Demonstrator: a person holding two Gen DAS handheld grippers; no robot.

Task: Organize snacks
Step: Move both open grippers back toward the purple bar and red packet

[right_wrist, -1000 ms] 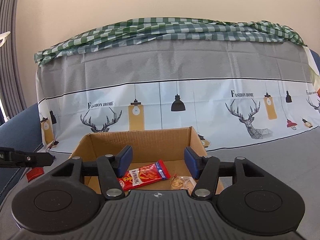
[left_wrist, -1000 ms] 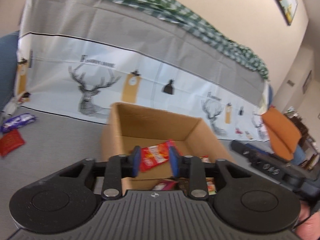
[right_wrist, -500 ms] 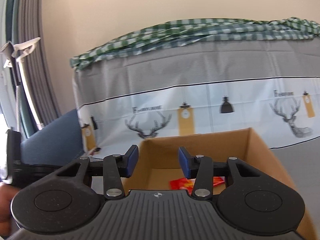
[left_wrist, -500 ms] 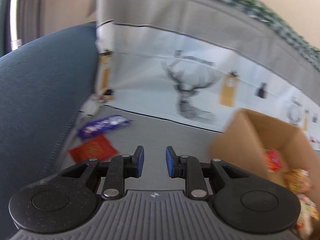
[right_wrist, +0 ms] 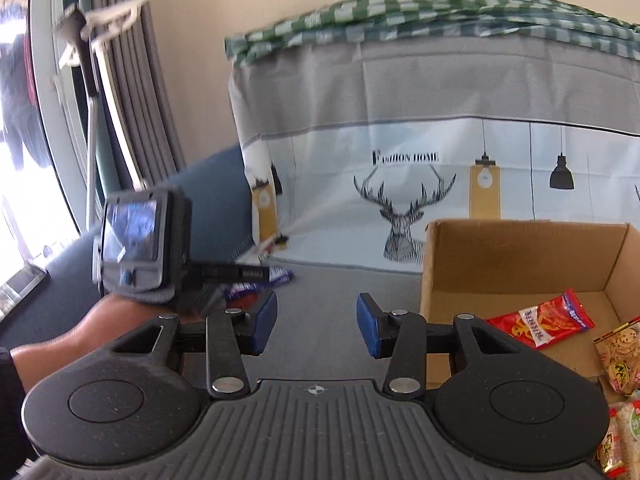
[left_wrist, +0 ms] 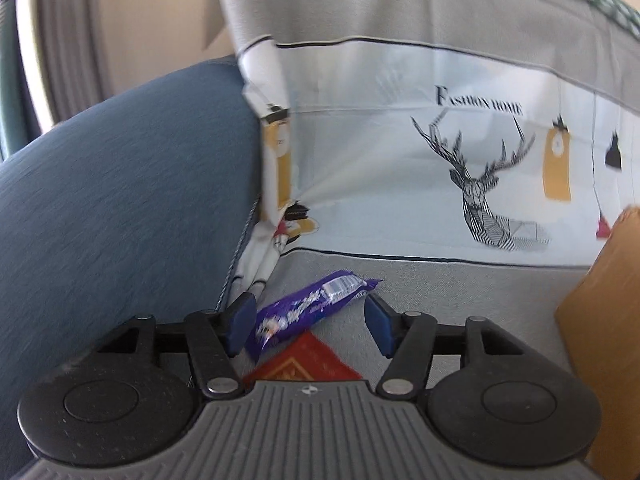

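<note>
My left gripper is open, its jaws straddling a purple snack bar that lies on the grey sofa seat. A red packet lies just below the bar, partly hidden by the gripper body. The cardboard box edge shows at right. My right gripper is open and empty over the seat, left of the box. The box holds a red snack bag and other packets. The left gripper and hand show at left, above the purple bar.
A blue sofa armrest stands at left. A deer-print cover drapes the backrest. Curtains and a window are far left.
My left gripper swung left from the box, dropped close to the purple bar and opened wide around it. My right gripper turned left and opened wider; the box now sits at its right.
</note>
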